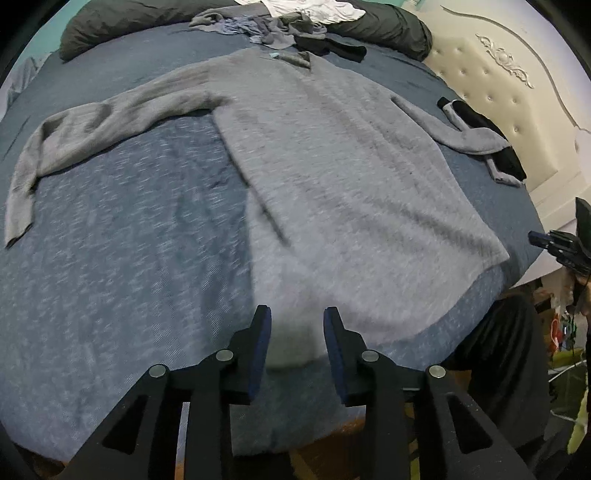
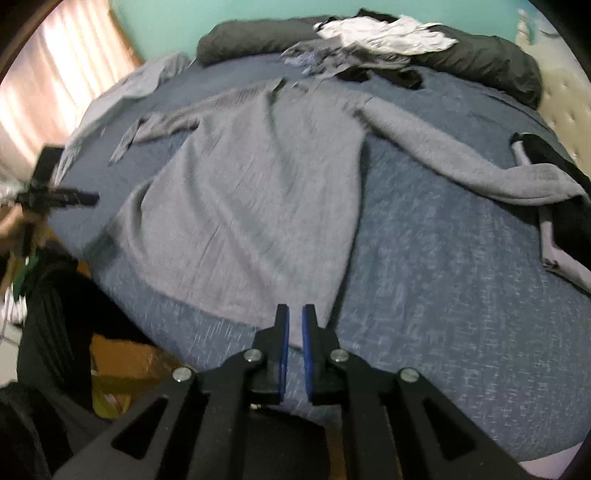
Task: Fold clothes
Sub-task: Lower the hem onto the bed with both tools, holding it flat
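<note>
Left gripper sits nearest, pointing steeply down over the near hem of the grey sweater, jaws parted w/ a clear gap, blue pads showing, nothing pinched; hem fabric lies just beyond the tips, contact can't be told. Right gripper hangs at the other near corner of the sweater, also angled down, jaws nearly closed w/ only a thin slit between pads; no cloth seen in that slit, the hem corner lies just past the tips.

Sweater itself is spread flat, front up, on the blue bedspread, hem toward the bed's near edge, neck away. One sleeve stretches out to the sweater's left and bends back toward the near edge; the other runs off to its right and ends on a black garment w/ a pale grey piece under it. Nothing lies on the sweater's body.

Beyond the neck: loose heap of grey and blue-ish clothes, a black item beside it, a white garment on top, all against a long dark pillow at the far side. Cream tufted headboard stands right of the sweater. Curtains glow far left, teal wall behind the pillow. Person's dark trouser leg stands by the near edge, wooden bed frame below.
</note>
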The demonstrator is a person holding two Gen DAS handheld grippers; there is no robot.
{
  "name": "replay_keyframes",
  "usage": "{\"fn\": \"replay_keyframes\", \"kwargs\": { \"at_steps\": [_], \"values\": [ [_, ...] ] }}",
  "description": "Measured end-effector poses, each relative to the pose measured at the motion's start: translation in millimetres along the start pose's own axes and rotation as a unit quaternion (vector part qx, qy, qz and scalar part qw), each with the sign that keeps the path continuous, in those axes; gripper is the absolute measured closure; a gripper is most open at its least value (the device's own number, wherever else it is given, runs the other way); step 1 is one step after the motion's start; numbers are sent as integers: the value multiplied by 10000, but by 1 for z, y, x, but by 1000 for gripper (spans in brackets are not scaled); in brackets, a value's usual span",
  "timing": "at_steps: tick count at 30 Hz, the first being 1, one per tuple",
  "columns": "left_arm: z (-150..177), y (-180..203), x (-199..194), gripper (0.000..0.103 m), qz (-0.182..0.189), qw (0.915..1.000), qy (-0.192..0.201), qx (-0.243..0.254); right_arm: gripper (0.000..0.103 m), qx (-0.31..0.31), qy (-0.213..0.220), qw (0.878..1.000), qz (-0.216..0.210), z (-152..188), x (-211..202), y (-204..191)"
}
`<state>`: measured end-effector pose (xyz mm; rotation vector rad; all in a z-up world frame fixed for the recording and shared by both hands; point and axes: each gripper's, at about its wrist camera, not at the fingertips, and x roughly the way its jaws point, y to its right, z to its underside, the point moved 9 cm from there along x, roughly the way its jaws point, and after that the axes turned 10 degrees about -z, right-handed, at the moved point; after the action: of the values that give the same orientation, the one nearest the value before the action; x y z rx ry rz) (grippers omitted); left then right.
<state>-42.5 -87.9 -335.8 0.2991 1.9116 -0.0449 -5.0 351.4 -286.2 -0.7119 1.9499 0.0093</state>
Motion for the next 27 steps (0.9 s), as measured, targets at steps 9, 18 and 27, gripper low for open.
{"fn": "replay_keyframes", "kwargs": {
  "at_steps": [9, 18, 27],
  "values": [
    [-46, 8, 61, 70, -3, 9992, -122, -386, 95, 358, 241, 9991, 40, -19, 14, 19],
    [-55, 2, 95, 70, -24, 9979, -295, -574, 95, 414, 173, 9990, 8, -25, 35, 23],
    [-61, 2, 69, 100, 273, 9981, 127, -532, 95, 403, 168, 9990, 15, -28, 42, 21]
  ]
}}
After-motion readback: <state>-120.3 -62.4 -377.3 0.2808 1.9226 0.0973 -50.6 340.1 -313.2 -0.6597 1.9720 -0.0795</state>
